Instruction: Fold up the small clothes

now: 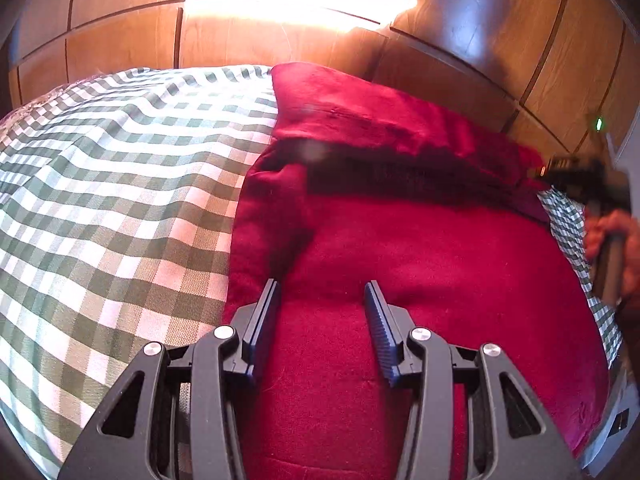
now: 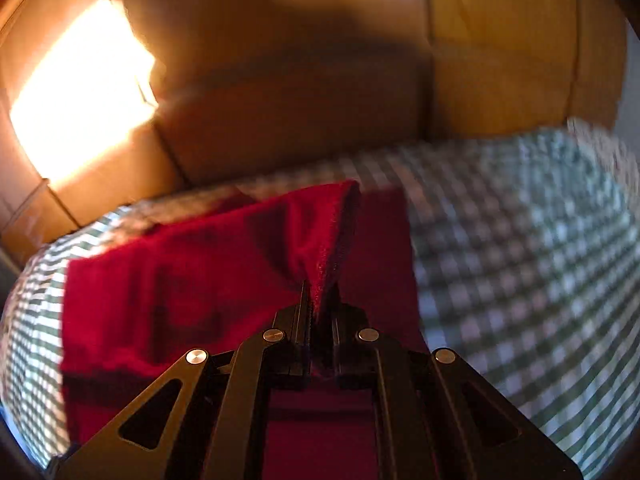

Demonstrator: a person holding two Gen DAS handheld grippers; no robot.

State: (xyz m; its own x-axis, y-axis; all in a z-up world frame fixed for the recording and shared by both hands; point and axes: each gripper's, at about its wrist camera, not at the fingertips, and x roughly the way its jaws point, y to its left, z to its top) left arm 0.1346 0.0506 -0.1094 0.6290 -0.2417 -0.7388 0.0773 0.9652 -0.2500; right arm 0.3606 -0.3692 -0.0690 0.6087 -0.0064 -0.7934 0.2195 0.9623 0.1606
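Red knit garment (image 2: 224,256) lies on the green-and-white checked cloth (image 2: 520,264), and we see our right gripper (image 2: 318,304) clamped tight on a bunched fold of it, lifting that fold off the rest. Our left gripper (image 1: 320,300) hangs partly open over the garment's near end, its pads (image 1: 378,320) pressing nothing. In the left wrist view the hand (image 1: 612,240) with the right gripper is blurred at the frame's edge. The right wrist view is smeared, so we cannot make out the garment's type.

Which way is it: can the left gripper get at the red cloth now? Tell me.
Probably yes: the left gripper hangs open right over the red cloth, nothing between.
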